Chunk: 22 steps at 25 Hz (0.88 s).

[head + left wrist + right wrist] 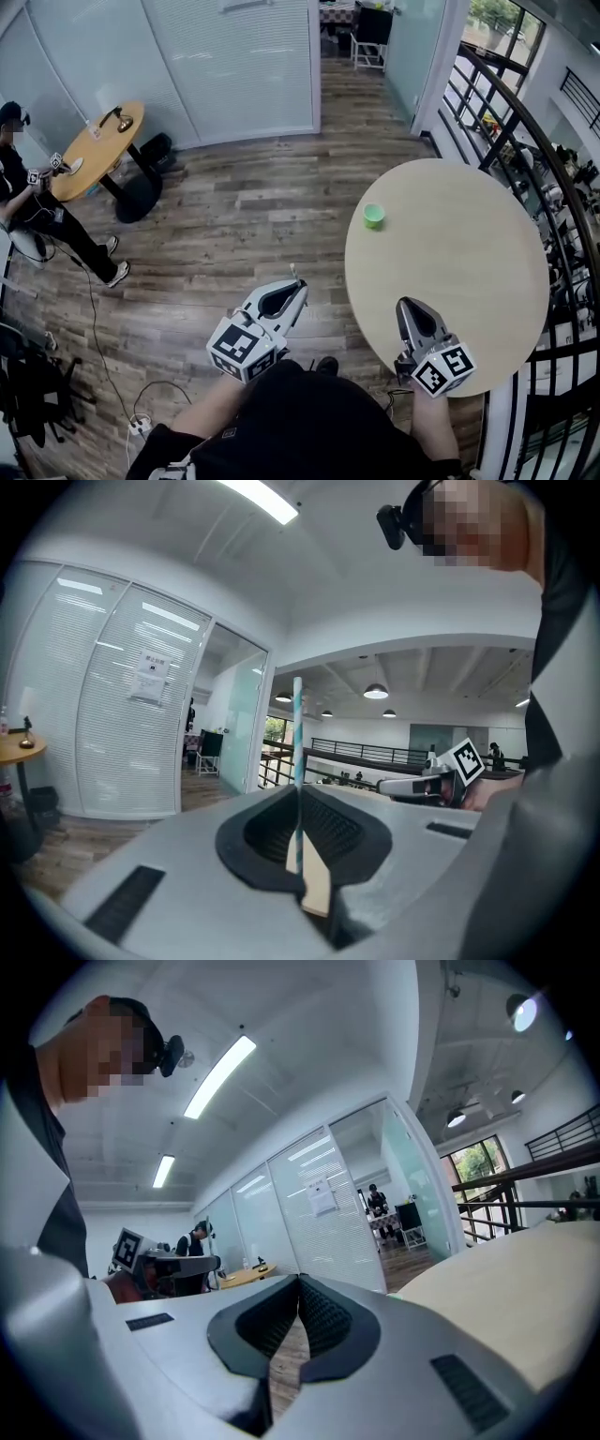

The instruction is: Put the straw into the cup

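Status on straw-into-cup: pickup done, insertion not yet started.

Left gripper [298,287]: clamped on thin white paper straw with pale blue stripes [297,733]. Straw standing upright out of the jaws. Confirmed in left gripper view: jaws nearly together, only the straw between them. In head view, visible only as a sliver above the jaw tips.

Right gripper [403,304]: jaws together, nothing between them per right gripper view. Idle, hovering over the near edge of the round beige wooden table [469,281].

Small light green plastic cup [374,216]: upright on the table, close to its left edge, nothing seen inside. Well apart from both grippers. Left gripper off the table entirely, over the wood-plank floor [234,216].

Remaining, judged from the layout:
- carry the straw across to the cup
- line up the lower end over the rim
- lower in, release

Roughly 1 of 3 stages done (grasp), 2 left (transport, insert).

Risk note: cannot tell how much straw sticks out below the jaws. If little, probably a tilt or a drop from above the rim needed. Light cup, easy to knock over with a jaw.
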Each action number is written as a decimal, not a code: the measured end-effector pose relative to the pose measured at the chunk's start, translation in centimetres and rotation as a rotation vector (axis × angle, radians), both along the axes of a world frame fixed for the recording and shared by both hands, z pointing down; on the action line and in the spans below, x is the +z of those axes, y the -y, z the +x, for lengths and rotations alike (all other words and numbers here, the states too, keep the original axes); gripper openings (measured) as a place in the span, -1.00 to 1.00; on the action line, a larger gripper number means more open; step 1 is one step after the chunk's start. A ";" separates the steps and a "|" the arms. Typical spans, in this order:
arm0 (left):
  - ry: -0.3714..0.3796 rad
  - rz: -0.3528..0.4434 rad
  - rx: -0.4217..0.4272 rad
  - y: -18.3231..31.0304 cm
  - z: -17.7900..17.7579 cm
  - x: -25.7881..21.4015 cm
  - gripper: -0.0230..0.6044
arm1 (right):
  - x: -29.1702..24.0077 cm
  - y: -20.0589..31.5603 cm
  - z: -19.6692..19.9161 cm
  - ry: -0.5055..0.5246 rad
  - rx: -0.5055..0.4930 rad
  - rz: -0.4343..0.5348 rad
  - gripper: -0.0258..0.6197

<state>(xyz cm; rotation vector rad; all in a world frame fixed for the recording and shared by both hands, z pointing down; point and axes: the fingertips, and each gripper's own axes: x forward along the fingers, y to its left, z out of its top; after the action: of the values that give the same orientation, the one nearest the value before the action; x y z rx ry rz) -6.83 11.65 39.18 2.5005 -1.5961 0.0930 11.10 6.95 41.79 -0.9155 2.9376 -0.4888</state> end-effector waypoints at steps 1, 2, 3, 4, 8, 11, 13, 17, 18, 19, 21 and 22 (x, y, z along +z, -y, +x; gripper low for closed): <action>0.001 -0.001 0.009 0.7 0.3 0.0 -0.87 | -0.1 0.6 0.2 0.002 0.006 -0.002 -0.85; 0.001 -0.002 0.019 1.5 0.6 -0.1 -0.87 | -0.1 1.1 0.5 0.002 0.012 -0.004 -0.85; 0.001 -0.001 0.028 2.2 0.8 -0.2 -0.87 | -0.2 1.6 0.7 0.001 0.020 -0.005 -0.85; 0.001 0.001 0.036 2.9 1.0 -0.2 -0.87 | -0.2 2.1 0.9 0.000 0.028 -0.008 -0.85; 0.000 0.002 0.061 5.7 0.9 -0.2 -0.87 | 0.2 4.2 0.8 -0.003 0.049 -0.017 -0.85; 0.001 0.008 0.081 8.6 0.3 -0.3 -0.87 | 0.3 6.7 0.1 -0.014 0.061 -0.021 -0.85; -0.004 0.008 0.097 11.3 -0.3 -0.9 -0.87 | -0.3 9.2 -0.7 -0.020 0.075 -0.028 -0.85; -0.017 -0.004 0.127 16.7 -1.7 -2.1 -0.87 | -1.4 13.6 -1.9 -0.035 0.107 -0.047 -0.85; -0.020 -0.005 0.130 17.9 -2.2 -2.3 -0.87 | -1.4 14.6 -2.2 -0.040 0.116 -0.050 -0.85; -0.022 -0.004 0.135 19.1 -2.7 -2.4 -0.87 | -1.4 15.5 -2.4 -0.045 0.127 -0.054 -0.85; -0.028 -0.005 0.156 21.3 -3.5 -2.2 -0.87 | -1.2 17.2 -2.9 -0.054 0.155 -0.065 -0.85; -0.029 -0.008 0.170 22.3 -3.8 -2.0 -0.87 | -1.1 18.1 -3.2 -0.054 0.169 -0.071 -0.85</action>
<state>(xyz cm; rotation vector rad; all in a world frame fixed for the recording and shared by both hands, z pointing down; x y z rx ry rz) -10.67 -10.62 37.20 2.6146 -1.3666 0.0843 7.93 -11.12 40.73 -1.1910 2.8720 -0.5711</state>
